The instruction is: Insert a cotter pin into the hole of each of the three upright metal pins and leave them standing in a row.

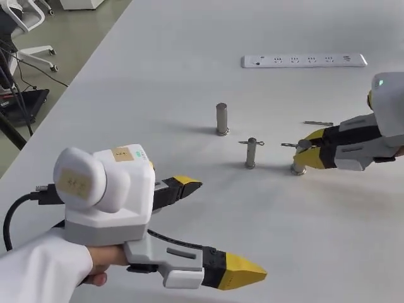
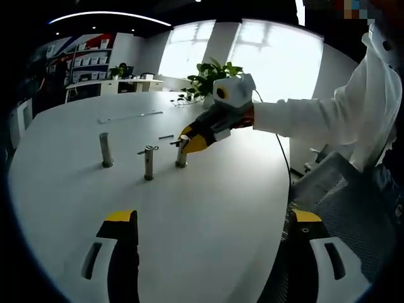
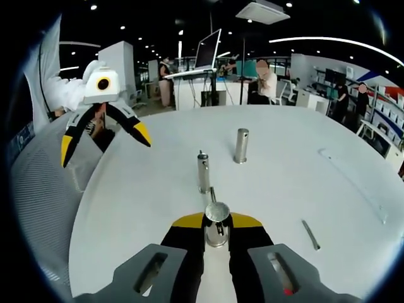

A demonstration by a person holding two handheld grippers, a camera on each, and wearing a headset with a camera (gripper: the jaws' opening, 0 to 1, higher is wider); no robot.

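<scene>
This is an open-plan office with a lab feel. A large white round-edged table (image 1: 189, 63) carries a white power strip (image 1: 304, 60) near its far edge. Off the table's left side, swivel office chairs (image 1: 28, 25) on castors stand on a grey floor (image 1: 76, 31). Beyond the table a potted plant (image 2: 211, 76) sits before tall bright windows (image 2: 189, 53), with shelving (image 2: 95, 60) along the wall. Across the table the other way are a monitor (image 3: 208, 49) on a stand, people (image 3: 268, 85) at desks, and spotlights (image 3: 93, 7) in a dark ceiling.

Three pins (image 1: 251, 153) in row on table (image 1: 158, 82)
</scene>
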